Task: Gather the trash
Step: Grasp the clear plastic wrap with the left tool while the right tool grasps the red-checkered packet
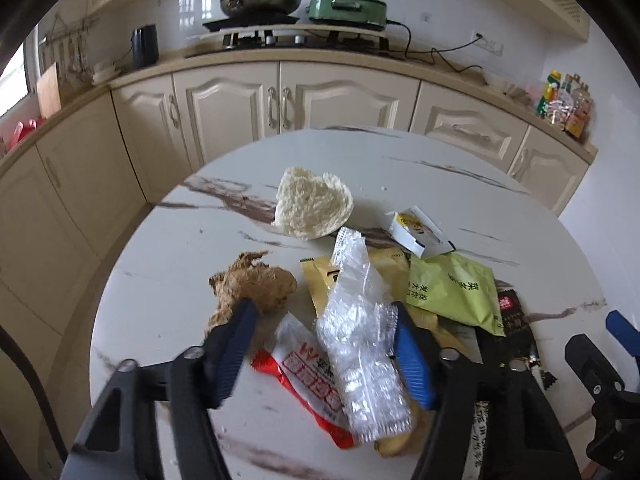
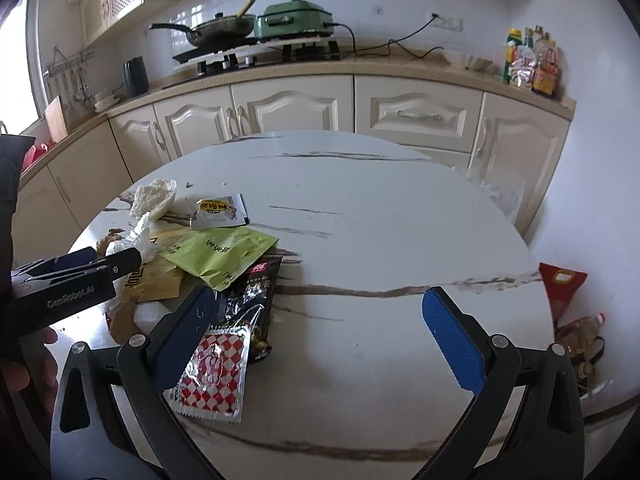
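Rubbish lies heaped on the left part of the round white marble-patterned table [image 2: 360,208]. Furthest left sits a knobbly brown ginger root [image 1: 252,280], firm and lumpy, best pinched across its narrow neck. Next come a red-and-white snack wrapper [image 1: 308,376] and a crinkled clear plastic wrapper [image 1: 360,340], both feather-light, limp and slippery, so a bite on a bunched fold should hold better than a flat edge. The left gripper [image 1: 320,356] stands about half open, straddling these two, pads not yet pressing them. Further right lie a lime-green foil pouch [image 1: 452,292] and a red-and-white chequered sachet [image 2: 212,376]. The right gripper [image 2: 324,344] gapes wide, holding nothing, its left finger just over the sachet.
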Motion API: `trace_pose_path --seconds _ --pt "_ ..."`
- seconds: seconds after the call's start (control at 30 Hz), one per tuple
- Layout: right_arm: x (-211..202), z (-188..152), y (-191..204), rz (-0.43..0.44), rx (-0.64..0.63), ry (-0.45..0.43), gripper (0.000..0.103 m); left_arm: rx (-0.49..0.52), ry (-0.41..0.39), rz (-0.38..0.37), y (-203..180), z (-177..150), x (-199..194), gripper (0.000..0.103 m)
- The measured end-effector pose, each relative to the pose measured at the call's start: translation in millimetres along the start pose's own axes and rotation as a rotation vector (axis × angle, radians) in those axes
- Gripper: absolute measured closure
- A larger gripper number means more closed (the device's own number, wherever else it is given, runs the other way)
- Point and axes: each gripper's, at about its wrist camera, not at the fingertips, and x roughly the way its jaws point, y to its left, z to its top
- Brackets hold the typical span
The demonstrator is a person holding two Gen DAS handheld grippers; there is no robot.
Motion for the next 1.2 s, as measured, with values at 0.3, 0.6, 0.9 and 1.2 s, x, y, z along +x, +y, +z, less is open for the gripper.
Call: trace_pose_path --seconds 0.3,0.6,0.9,1.2 --pt "13.6 -1.8 6.7 0.033 -0.011 0.046 0.0 0.009 -0.028 -0.086 17.0 11.6 -0.9 0.084" --pt "18.3 -27.4 32.7 0.088 -0.033 0.154 0.0 0.009 -0.127 -0.088 47.3 -21.9 -72.0 0.084" --pt "13.5 -37.4 51.7 0.05 -0.107 0.157 0.059 -0.027 -0.116 -0.156 71.0 -60.4 -129.7 0.084" --pt "-15.3 -42.5 30.9 0.064 -0.046 0.12 0.093 -0.03 -0.116 -0.274 98.9 -76.7 -165.4 0.084"
